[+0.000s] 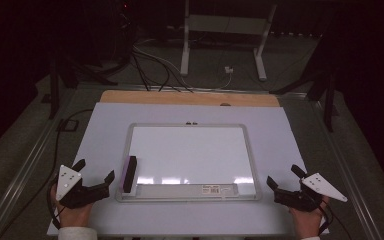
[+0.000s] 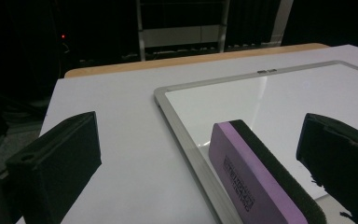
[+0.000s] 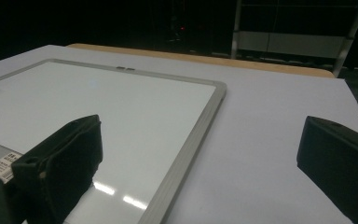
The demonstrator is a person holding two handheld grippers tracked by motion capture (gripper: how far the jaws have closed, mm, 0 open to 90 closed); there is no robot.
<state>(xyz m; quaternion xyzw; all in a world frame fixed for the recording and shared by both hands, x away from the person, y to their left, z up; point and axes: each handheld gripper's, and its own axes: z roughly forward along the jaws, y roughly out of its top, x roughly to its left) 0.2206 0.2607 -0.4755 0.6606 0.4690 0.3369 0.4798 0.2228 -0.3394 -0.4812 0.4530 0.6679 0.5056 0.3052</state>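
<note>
A silver-framed whiteboard [image 1: 190, 152] lies flat in the middle of the white table top [image 1: 100, 130]. A purple eraser with black felt [image 1: 129, 173] stands on edge on the board's left side, close in the left gripper view [image 2: 256, 177]. My left gripper [image 1: 96, 171] rests at the table's near left, open, its jaws spread wide with the eraser just ahead between them, untouched. My right gripper [image 1: 285, 177] sits at the near right, open and empty, beside the whiteboard's right frame [image 3: 191, 149].
A grey marker tray with a label [image 1: 187, 190] runs along the board's near edge. A wooden strip [image 1: 190, 98] borders the table's far side. Beyond it are cables [image 1: 155, 70] and a white stand [image 1: 222, 35] on the floor.
</note>
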